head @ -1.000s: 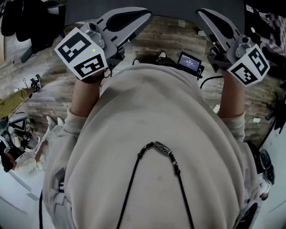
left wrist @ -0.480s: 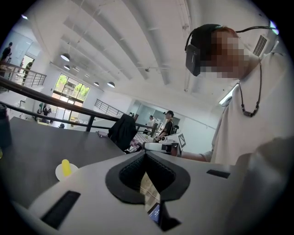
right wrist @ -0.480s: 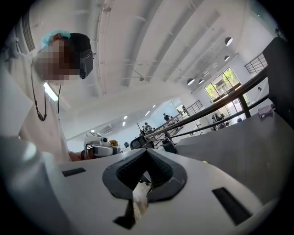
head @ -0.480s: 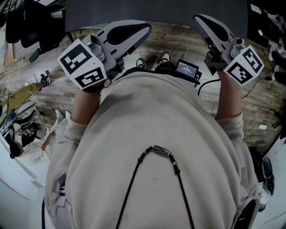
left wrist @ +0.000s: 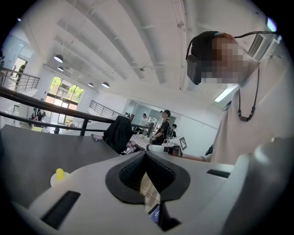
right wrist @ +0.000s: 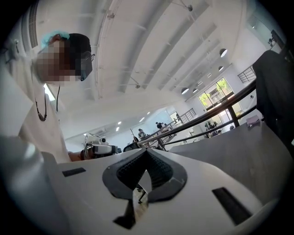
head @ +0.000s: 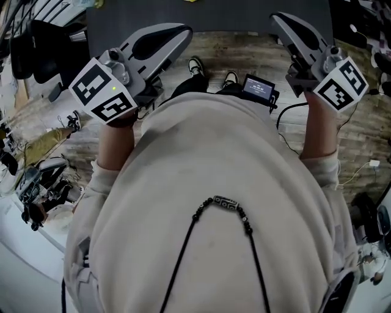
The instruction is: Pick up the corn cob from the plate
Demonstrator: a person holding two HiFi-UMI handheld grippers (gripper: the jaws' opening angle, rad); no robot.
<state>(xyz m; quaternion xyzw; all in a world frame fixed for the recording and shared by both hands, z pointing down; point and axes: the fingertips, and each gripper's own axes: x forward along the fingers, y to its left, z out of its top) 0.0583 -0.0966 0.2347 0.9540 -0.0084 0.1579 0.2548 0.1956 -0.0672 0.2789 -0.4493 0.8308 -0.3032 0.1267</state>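
A small yellow corn cob [left wrist: 59, 173] stands on a white plate [left wrist: 53, 181] on the dark grey table [left wrist: 32, 151], low at the left of the left gripper view. My left gripper [left wrist: 146, 153] is shut with nothing in it and points over the table, well short of the plate. In the head view it [head: 182, 30] reaches toward the table's near edge [head: 232, 15]. My right gripper [head: 276, 18] is held level beside it, also shut and holding nothing [right wrist: 147, 151]. The head view and the right gripper view show neither corn nor plate.
A black jacket hangs over a chair [left wrist: 118, 133] beyond the table, with people [left wrist: 163, 124] and a railing [left wrist: 41, 104] behind. Below me is wooden floor [head: 67, 131] with clutter at the left [head: 36, 183]. A small screen device [head: 258, 87] hangs at my waist.
Both grippers have shifted a little toward the table, the left one slightly up and leftward in the head view. The jaws of both stayed shut.
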